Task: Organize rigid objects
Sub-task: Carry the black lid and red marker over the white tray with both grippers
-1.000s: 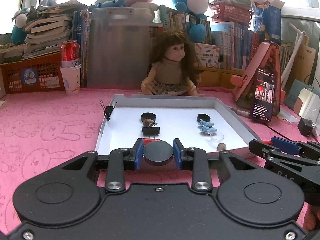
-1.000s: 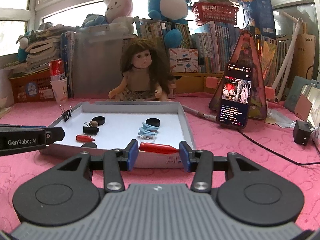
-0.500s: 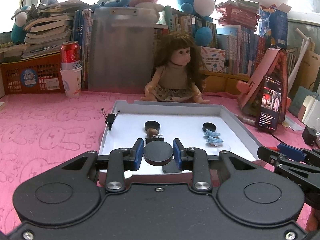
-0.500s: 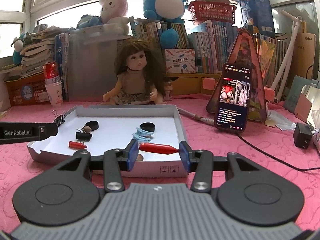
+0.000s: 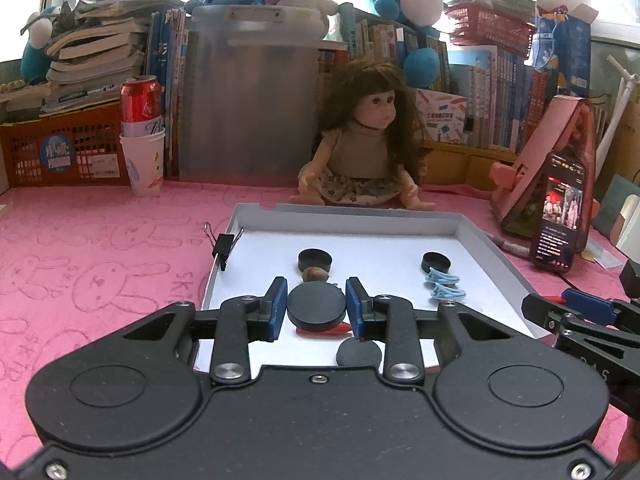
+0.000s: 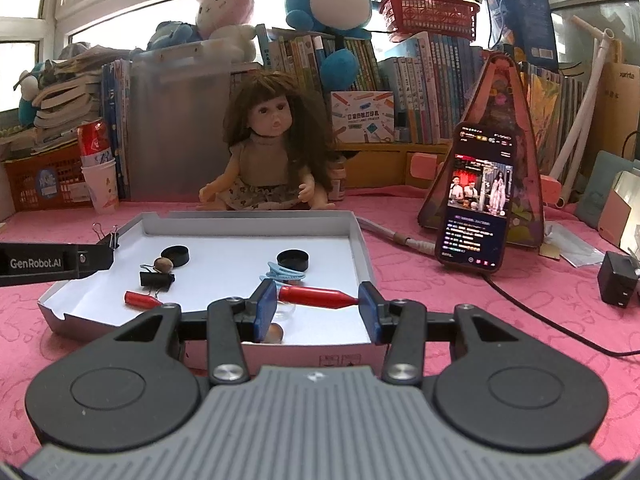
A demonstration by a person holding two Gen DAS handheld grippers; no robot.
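Left wrist: jaws clamping black disc (image 5: 316, 307); right wrist alone: jaws clamping red pen (image 6: 318, 296).

A shallow white cardboard tray (image 6: 362, 240) lies flat on the pink cloth and holds the small rigid things. A black round disc (image 5: 316, 307) sits upright-faced between blue pads, above the tray's near end. A red pen-like piece (image 6: 316, 296) hangs level, clamped end to end, over the tray's near right corner. On the tray floor lie two black round caps (image 6: 176, 255) (image 6: 293, 260), a brown nut (image 6: 163, 265) touching the left cap, a black binder clip (image 6: 157, 279), a second red piece (image 6: 141, 299), light-blue clips (image 6: 282, 274) beside the right cap, and another dark disc (image 5: 359, 353). One binder clip (image 5: 224, 246) grips the left wall.
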